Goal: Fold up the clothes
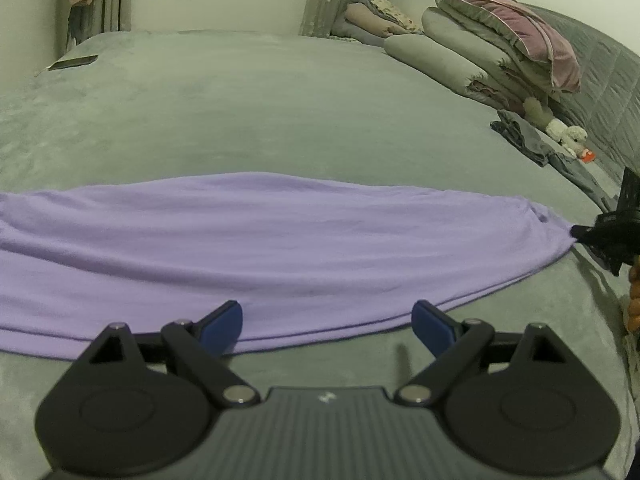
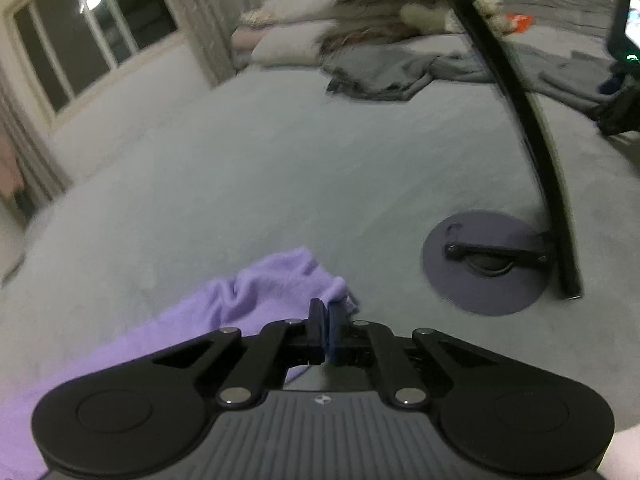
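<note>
Jaws of right gripper point(image 2: 325, 330) clenched on bunched corner of lilac jersey garment point(image 1: 256, 240), cloth pulled taut away from pads. Left gripper point(image 1: 327, 326) released, jaws spread wide, hem edge of garment lying between and just ahead of them on grey plush bed cover point(image 1: 240, 100). Judgement: next, settle left jaws onto doubled hem, catch both layers, keep tension even with right before lifting fold. Risk: single layer caught, crooked crease.

We see 1 lilac garment point(image 1: 248, 240) spread flat and wide across the grey bed point(image 1: 260, 100), its right corner bunched and lifted.
</note>
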`<state>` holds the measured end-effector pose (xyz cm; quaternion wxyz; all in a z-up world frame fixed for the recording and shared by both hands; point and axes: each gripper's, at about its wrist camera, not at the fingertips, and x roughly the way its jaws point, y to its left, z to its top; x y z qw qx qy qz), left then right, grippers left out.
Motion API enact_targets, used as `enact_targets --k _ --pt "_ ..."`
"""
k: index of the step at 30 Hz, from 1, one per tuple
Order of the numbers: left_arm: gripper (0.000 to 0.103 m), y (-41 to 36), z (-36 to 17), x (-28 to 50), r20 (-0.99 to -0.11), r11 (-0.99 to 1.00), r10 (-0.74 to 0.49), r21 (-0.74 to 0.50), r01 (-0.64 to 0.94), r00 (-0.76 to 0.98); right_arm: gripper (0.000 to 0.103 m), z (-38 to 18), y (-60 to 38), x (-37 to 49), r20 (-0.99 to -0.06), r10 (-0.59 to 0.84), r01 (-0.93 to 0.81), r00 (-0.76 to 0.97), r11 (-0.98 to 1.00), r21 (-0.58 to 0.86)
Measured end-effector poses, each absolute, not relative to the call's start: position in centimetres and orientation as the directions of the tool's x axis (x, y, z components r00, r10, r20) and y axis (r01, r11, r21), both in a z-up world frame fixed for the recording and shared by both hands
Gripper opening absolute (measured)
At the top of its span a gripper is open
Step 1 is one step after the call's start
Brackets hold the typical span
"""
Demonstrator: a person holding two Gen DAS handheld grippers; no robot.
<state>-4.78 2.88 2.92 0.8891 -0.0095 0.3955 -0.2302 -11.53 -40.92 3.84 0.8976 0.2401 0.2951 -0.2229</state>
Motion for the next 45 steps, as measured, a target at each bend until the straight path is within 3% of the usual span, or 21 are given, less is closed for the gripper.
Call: enact_targets --k 2,12,18,24,27,28,29,30,31,38,45 --pt "0.092 3.0 2.9 -4.7 -0.7 0.895 -0.415 -0.201 0.398 0.58 0.004 4.7 -40.5 -12.0 -0.613 -0.301 0.546 0.731 0.796 0.261" --pt "0.093 3.0 2.9 -4.8 -0.714 0.901 -0.397 -0.185 0.391 0.577 0.005 3.4 -41.1 -11.9 -0.664 -0.28 0.553 0.693 0.798 0.24" --pt "0.093 3.6 3.1 -4.7 -0.711 0.909 -0.392 -0.199 0.367 0.584 0.012 4.9 -40.1 -10.6 -0.588 -0.323 0.493 0.741 0.857 0.151" --pt "0.093 4.3 3.1 -4.5 -0.708 0.916 -0.383 -0.209 0.341 0.594 0.037 3.8 -40.5 -6.6 -0.616 -0.329 0.443 0.716 0.896 0.036" --pt "0.093 4.3 3.1 -4.4 -0.708 0.918 -0.38 -0.212 0.335 0.595 0.044 2.3 -40.6 -5.7 -0.641 -0.314 0.422 0.701 0.906 0.018" --pt "0.093 4.3 3.1 -4.4 -0.708 0.919 -0.379 -0.21 0.335 0.595 0.044 2.1 -40.5 -5.5 -0.64 -0.31 0.412 0.703 0.911 0.012" --pt "0.093 4.2 3.1 -4.4 -0.709 0.919 -0.377 -0.207 0.336 0.596 0.033 2.1 -40.4 -5.4 -0.64 -0.307 0.401 0.704 0.916 0.003" --pt "0.093 4.2 3.1 -4.4 -0.709 0.919 -0.376 -0.203 0.337 0.597 0.007 2.2 -40.4 -5.3 -0.639 -0.293 0.388 0.711 0.922 0.009" --pt "0.093 4.1 3.1 -4.4 -0.709 0.919 -0.374 -0.199 0.339 0.598 0.004 2.3 -40.3 -5.4 -0.638 -0.279 0.38 0.718 0.925 0.024" --pt "0.093 4.5 3.1 -4.3 -0.706 0.925 -0.366 -0.204 0.32 0.606 0.002 3.9 -40.1 -6.3 -0.566 -0.358 0.439 0.743 0.899 0.007" --pt "0.094 4.5 3.0 -4.3 -0.712 0.929 -0.354 -0.192 0.317 0.607 0.002 2.2 -39.9 -5.1 -0.616 -0.369 0.435 0.696 0.899 -0.046"
